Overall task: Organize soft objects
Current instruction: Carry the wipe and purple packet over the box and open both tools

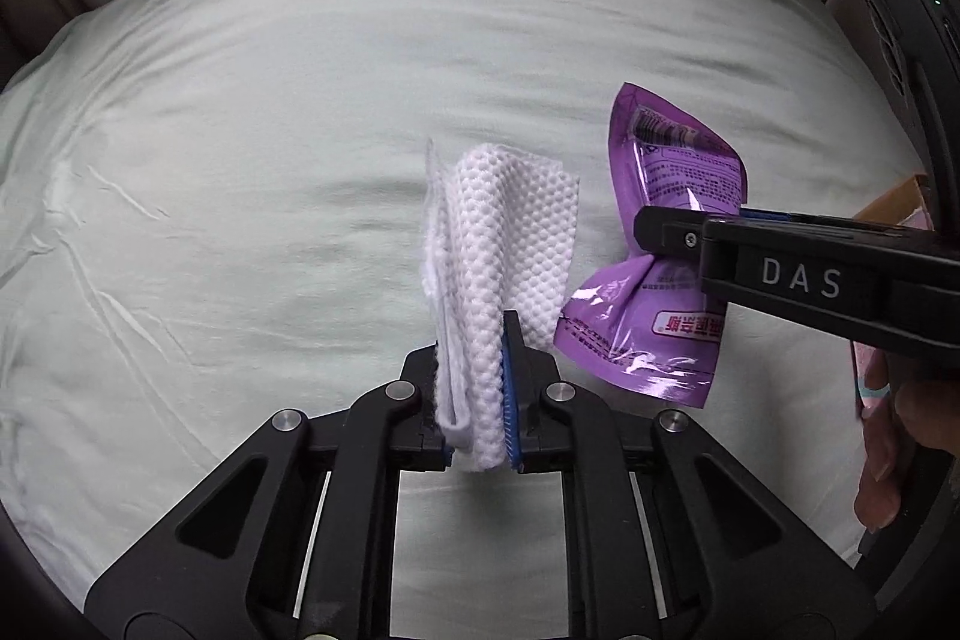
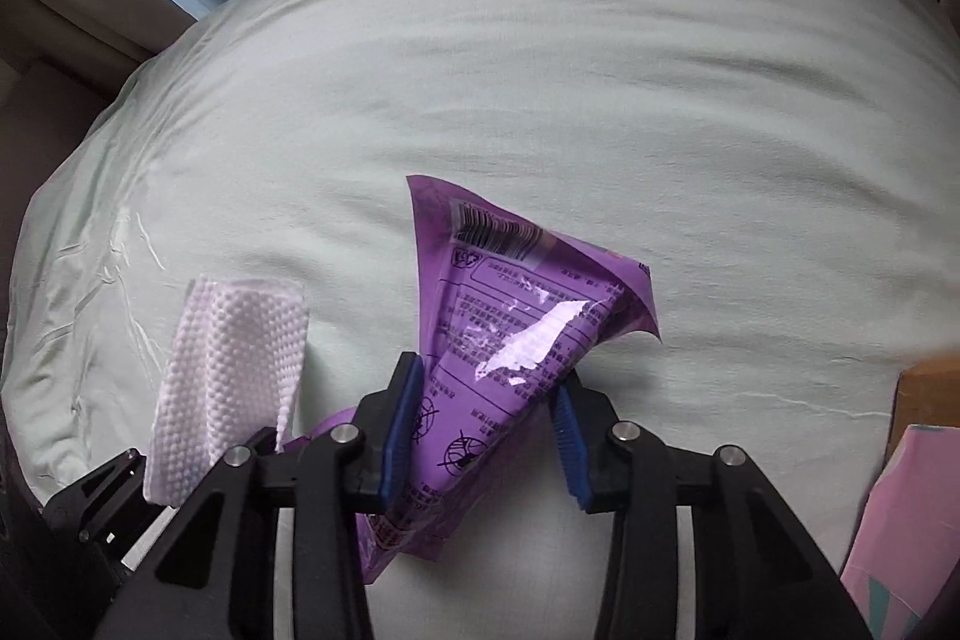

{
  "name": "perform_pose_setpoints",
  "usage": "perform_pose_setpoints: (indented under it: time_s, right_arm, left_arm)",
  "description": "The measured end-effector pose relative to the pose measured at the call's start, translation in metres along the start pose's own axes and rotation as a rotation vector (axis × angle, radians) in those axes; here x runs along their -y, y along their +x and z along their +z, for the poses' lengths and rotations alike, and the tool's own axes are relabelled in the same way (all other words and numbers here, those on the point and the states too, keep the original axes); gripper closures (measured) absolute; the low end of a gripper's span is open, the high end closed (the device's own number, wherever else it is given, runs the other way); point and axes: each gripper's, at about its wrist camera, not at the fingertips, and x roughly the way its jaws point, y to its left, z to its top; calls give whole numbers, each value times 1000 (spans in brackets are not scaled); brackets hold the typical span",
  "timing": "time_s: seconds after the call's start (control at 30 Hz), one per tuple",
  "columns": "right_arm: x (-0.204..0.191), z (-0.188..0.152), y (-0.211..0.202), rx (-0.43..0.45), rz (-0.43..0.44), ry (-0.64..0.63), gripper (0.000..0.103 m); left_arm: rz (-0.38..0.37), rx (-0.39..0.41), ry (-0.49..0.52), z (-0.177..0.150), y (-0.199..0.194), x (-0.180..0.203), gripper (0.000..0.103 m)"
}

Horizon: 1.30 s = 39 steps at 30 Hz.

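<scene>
Left gripper (image 1: 477, 400) clamped tight on the folded white dimpled cloth (image 1: 498, 244); right gripper (image 2: 480, 430) pinched the glossy purple plastic pouch (image 2: 510, 316) mid-bed, which might slip, being slick.

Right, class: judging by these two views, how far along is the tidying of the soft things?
Done: both items are picked up off the pale green bedsheet. In hand: the left claw pinches the white dimpled folded cloth; the right claw squeezes the crinkly purple plastic pouch. Left: setting each down; no destination is clear, though a cardboard box edge shows at the right.
</scene>
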Motion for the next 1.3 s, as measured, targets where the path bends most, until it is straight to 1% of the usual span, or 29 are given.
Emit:
perform_pose_setpoints:
  time_s: [0.1,0.17,0.2,0.27,0.3,0.43,0.47,0.6,0.7,0.77,0.9,1.03,1.17,1.3]
  right_arm:
    - [-1,-7,-32,35,7,1,65]
    - [-4,-4,-59,69,10,-2,65]
    - [-1,1,-72,83,14,-4,65]
    - [-2,0,-100,116,23,-3,65]
    - [-2,-2,-117,133,25,-4,65]
    - [-13,-7,-163,192,31,-1,65]
    - [-15,-9,-174,206,29,1,65]
    - [1,-17,-231,270,14,13,65]
    - [31,-25,-273,314,4,41,65]
    - [45,-27,-293,336,-15,57,65]
    - [90,-36,-328,360,-47,95,65]
    - [150,-51,-352,343,-85,105,65]
    - [206,-60,-357,300,-114,106,65]
    - [257,-63,-343,236,-121,105,65]
  left_arm:
    - [6,39,-8,4,-32,0,93]
    - [8,69,-11,5,-58,3,93]
    - [6,84,-14,7,-70,2,93]
    - [-9,111,-27,14,-94,-1,93]
    - [-13,123,-30,15,-107,0,93]
    - [-23,173,-19,30,-155,12,94]
    - [-33,185,-15,35,-166,18,94]
    - [-72,226,14,54,-203,50,94]
    - [-104,249,46,65,-223,84,94]
    - [-125,260,68,71,-234,112,94]
    - [-158,269,115,82,-244,175,94]
    - [-184,243,142,87,-236,243,94]
    - [-195,204,164,85,-215,306,94]
    - [-194,144,174,82,-184,359,94]
